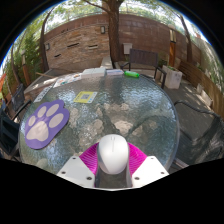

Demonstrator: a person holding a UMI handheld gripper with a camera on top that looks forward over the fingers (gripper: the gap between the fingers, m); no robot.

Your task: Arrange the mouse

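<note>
A white computer mouse [113, 155] sits between my two fingers, whose magenta pads [91, 158] press on both of its sides. My gripper [113, 163] holds it above a round glass table [120, 105]. A purple mouse mat with a white paw print [46, 123] lies on the table to the left, well ahead of the fingers.
A yellow-green card [86, 97] lies on the glass beyond the mat. A green object [132, 73] and a small pale thing [115, 71] rest at the table's far edge. Chairs [145, 58] and a wooden fence [80, 40] stand beyond, on an outdoor patio.
</note>
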